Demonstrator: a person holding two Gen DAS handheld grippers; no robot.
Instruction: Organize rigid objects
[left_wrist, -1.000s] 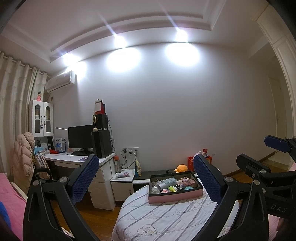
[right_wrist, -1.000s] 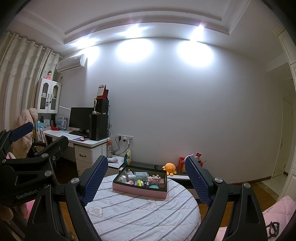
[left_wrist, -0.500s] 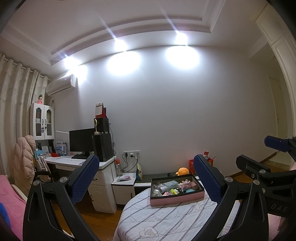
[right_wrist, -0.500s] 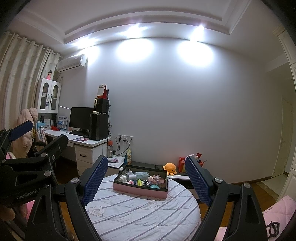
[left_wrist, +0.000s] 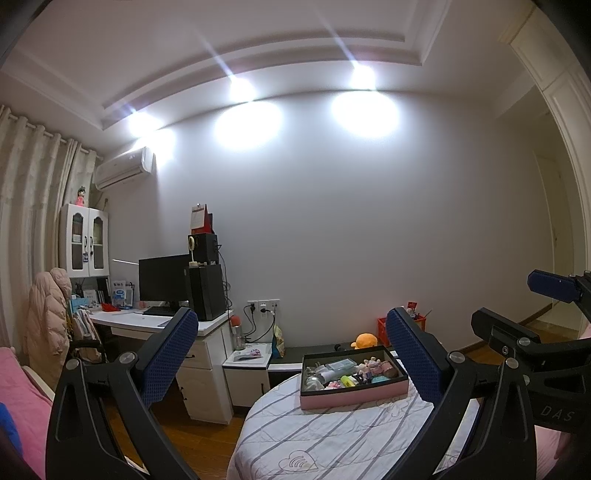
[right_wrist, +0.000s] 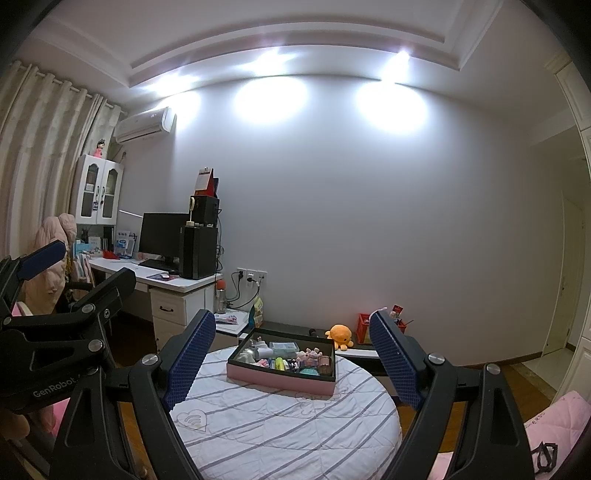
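Both claws stand wide with nothing between their blue pads: the left claw (left_wrist: 291, 356) and the right claw (right_wrist: 291, 356) each point level across the room, held side by side, so that each one's black frame shows at the edge of the other's view.

Ahead of them, well apart from the pads, a shallow pink box (right_wrist: 280, 376) with a dark inner lining sits on a round surface (right_wrist: 288, 424) covered by a white quilted cloth with grey stripes. The box lies toward the far edge of that surface. It holds a jumble of small things: a pale blue flat case (right_wrist: 283, 346) at the back, a yellow-green piece (right_wrist: 279, 363) near the middle, a teal piece (right_wrist: 308, 371) and a small pinkish jar (right_wrist: 324, 360) toward the right end, and some white and pink bits too small to name.

Beyond the surface a low dark bench (left_wrist: 314, 350) runs along the wall, bearing an orange plush octopus (right_wrist: 341, 334) and a red crate (right_wrist: 364, 326). Left of that stands a white desk (right_wrist: 173, 284) with a dark monitor (right_wrist: 160, 236) and a black computer tower (right_wrist: 197, 251). A pink padded jacket (left_wrist: 46, 321) hangs on a chair at far left, before pale curtains (left_wrist: 29, 192). A wall air conditioner (right_wrist: 144, 123) is mounted above a white cabinet (right_wrist: 96, 190).
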